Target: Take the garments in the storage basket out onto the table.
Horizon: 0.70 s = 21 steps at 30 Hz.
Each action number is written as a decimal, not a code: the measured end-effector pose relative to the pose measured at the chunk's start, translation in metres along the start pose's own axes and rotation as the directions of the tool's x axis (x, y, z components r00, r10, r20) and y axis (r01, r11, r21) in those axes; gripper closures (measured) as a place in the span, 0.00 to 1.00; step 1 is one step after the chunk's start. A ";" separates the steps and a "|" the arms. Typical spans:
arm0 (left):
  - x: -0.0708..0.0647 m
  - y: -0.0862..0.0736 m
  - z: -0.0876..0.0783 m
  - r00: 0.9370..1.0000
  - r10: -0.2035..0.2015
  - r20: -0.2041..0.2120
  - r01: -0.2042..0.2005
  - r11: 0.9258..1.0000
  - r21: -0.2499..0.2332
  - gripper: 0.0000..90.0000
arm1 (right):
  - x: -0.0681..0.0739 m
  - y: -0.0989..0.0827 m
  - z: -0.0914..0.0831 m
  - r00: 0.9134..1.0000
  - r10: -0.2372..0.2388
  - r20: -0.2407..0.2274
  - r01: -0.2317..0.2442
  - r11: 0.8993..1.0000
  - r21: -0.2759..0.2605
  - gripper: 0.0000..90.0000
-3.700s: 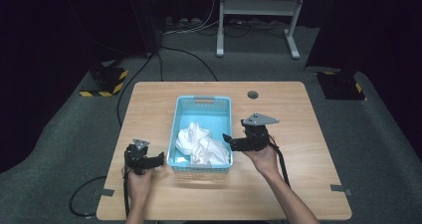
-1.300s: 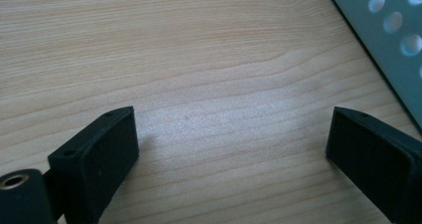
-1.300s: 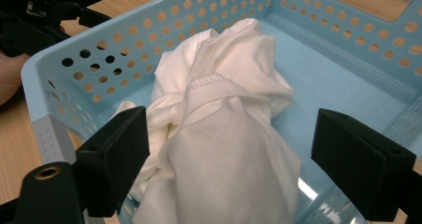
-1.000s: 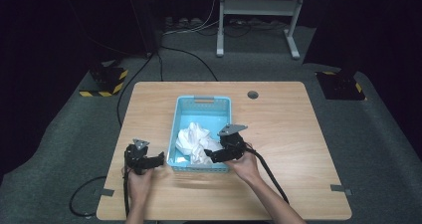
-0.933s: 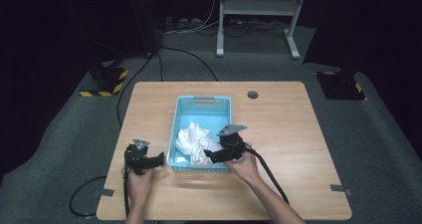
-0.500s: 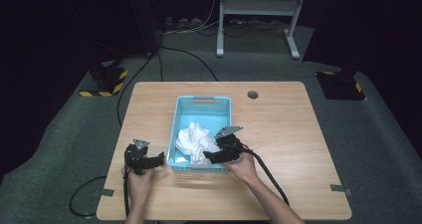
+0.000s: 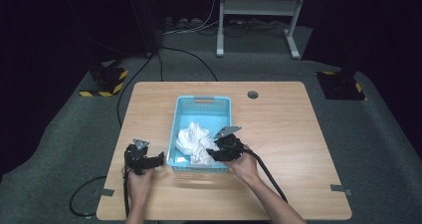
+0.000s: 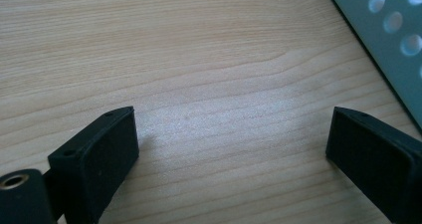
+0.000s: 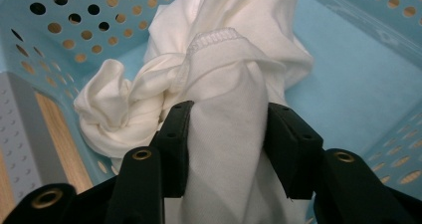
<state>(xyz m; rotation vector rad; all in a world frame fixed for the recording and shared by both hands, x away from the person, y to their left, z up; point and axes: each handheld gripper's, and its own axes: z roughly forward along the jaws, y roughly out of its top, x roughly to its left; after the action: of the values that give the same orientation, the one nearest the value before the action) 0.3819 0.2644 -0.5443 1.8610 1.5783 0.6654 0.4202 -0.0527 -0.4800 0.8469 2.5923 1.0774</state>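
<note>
- Right gripper (image 9: 226, 149) fingers (image 9: 174, 144): matte black rubbery pads with flat faces, had just been closing, a thick fold of cloth pinched between them and touching both pads.
- Left gripper (image 8: 234, 154) fingers (image 8: 99, 159): same blocky black pads, spread wide over bare wood, nothing between them.
- White cloth (image 9: 219, 79): soft knit fabric, crumpled into rounded folds, stitched hem visible along one edge; it sat in the near half of the basket, bunched toward the right gripper.
- Basket (image 7: 199, 104): light blue plastic, rectangular, walls perforated with round holes, smooth solid floor; stood mid-table, long side running away from the person.
- Left gripper in the high view (image 7: 144, 159) sat just beside the basket's near-left corner, apart from the cloth.
- Table (image 7: 288, 129): light wood-grain top, rounded corners, one round dark hole (image 7: 253, 94) near the far edge.
- Floor: grey carpet-like mat, black cables trailing across it.
</note>
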 end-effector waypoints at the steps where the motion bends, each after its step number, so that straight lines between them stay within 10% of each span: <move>1: 0.000 0.000 0.000 1.000 0.000 0.000 0.000 1.000 0.000 0.07 | 0.001 0.001 0.000 1.000 -0.010 0.003 0.010 1.000 0.007 0.65; 21: 0.000 0.000 0.000 1.000 0.000 0.000 0.000 1.000 0.000 0.07 | -0.002 0.003 -0.005 0.998 -0.011 -0.062 0.009 1.000 -0.018 0.92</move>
<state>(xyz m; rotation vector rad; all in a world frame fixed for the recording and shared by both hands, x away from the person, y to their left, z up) 0.3819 0.2645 -0.5443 1.8608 1.5783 0.6648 0.4209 -0.0549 -0.4749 0.8080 2.6303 1.1403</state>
